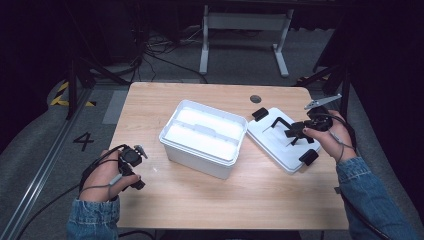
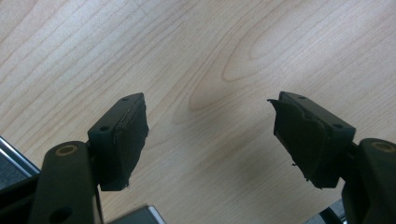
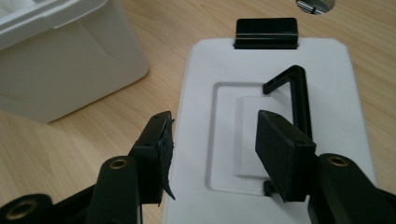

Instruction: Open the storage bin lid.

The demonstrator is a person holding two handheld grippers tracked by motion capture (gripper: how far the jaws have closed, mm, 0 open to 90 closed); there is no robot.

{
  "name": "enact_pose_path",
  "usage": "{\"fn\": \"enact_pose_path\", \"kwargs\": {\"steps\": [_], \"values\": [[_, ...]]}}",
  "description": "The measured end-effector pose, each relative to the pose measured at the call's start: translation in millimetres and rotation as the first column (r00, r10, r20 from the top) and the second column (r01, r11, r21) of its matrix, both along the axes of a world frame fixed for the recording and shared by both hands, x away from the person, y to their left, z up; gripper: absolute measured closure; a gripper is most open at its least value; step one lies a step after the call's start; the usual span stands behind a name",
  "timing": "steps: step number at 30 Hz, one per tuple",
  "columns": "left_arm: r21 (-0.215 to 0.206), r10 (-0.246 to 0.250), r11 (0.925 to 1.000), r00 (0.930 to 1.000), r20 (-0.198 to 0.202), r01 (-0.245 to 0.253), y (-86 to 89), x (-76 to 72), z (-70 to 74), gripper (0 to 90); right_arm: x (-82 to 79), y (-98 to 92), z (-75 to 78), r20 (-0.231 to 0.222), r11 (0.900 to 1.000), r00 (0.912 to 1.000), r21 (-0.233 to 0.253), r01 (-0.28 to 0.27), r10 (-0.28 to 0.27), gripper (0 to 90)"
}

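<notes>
- A white box (image 1: 202, 137) sits open at the middle of the wooden table (image 1: 250, 195), with a divider across its inside.
- Its lid (image 1: 280, 140) lies flat on the table just right of the box — a black handle (image 3: 292, 95) on top, a black latch (image 3: 266, 32) at its far end and another at its near end.
- The right gripper (image 3: 212, 154) hovers over the lid, jaws spread, gripping nothing; the handle stands raised beyond its right jaw.
- The left gripper (image 2: 210, 135) is low at the near left of the table, well apart from the box — jaws spread wide over bare wood.
- Both forearms wear denim sleeves (image 1: 372, 200).
</notes>
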State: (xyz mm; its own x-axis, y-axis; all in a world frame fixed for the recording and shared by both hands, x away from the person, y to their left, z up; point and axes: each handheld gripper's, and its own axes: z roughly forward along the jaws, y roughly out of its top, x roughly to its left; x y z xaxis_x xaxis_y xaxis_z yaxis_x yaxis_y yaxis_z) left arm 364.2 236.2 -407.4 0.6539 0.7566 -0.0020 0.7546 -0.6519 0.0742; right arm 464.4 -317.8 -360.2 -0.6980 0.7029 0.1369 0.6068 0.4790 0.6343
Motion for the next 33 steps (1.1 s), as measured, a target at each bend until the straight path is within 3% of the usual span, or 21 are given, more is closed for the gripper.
{"fn": "enact_pose_path", "kwargs": {"steps": [7, 14, 16, 25, 33], "values": [[-0.006, 0.000, 1.0000, 1.0000, -0.001, 0.000, 2.0, -3.6, -2.7, 26.9, -26.6, 12.3, 2.7, 0.013, 0.998, 0.9981, 0.016, -0.061, 0.061, 46.8], [-0.006, -0.008, 1.0000, 0.9997, 0.022, 0.008, 0.7, -7.9, 4.8, 26.9, -61.3, 18.7, -1.8, 0.031, 0.991, 0.9917, 0.051, -0.126, 0.125, 46.1], [0.000, -0.012, 0.9999, 0.9993, 0.035, 0.012, 0.7, -7.8, 5.8, 26.8, -64.2, 19.3, -2.8, 0.030, 0.990, 0.9912, 0.054, -0.130, 0.129, 46.1], [-0.020, -0.005, 0.9998, 0.9996, 0.026, 0.006, 0.6, -7.3, 4.9, 26.5, -89.6, 31.1, -19.8, 0.012, 0.983, 0.9832, 0.038, -0.182, 0.182, 44.3], [-0.020, -0.011, 0.9997, 0.9995, 0.029, 0.012, 0.4, -8.1, 6.1, 26.5, -98.8, 46.5, -38.1, -0.006, 0.974, 0.9751, 0.053, -0.221, 0.221, 44.0]]}}
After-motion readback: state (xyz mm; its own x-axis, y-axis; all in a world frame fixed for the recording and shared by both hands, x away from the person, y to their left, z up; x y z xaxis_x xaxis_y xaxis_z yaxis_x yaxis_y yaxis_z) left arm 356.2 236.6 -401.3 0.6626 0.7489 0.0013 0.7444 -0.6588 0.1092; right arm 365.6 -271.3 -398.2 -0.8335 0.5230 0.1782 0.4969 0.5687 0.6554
